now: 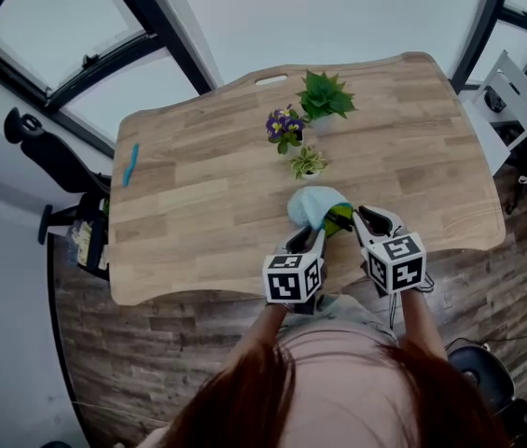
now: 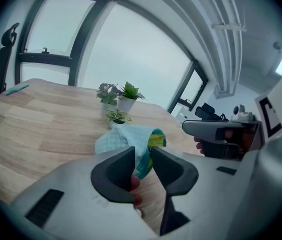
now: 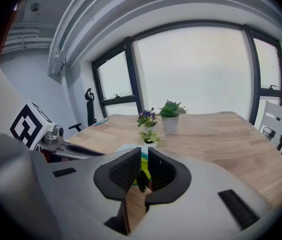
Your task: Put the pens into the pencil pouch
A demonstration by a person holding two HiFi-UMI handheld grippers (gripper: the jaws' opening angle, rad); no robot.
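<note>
Left gripper has its jaws spread, with an edge of the light-blue pencil pouch between them. The right gripper pinches a dark pen at the pouch's green mouth, near the counter's front edge. A teal pen lies far left.

**Head view.** Light wooden counter, filling the centre of the frame, with a slot cut-out at its upper edge. Three potted plants stand close together, upper centre:
- a green-leaved plant in a white pot, uppermost
- a purple-flowered plant, to its lower left
- a small pale-leaved plant, lowest

A black office chair stands off the counter's left edge and a white chair at upper right. Dark window frames cross the upper left. Wood-plank floor lies below.
</note>
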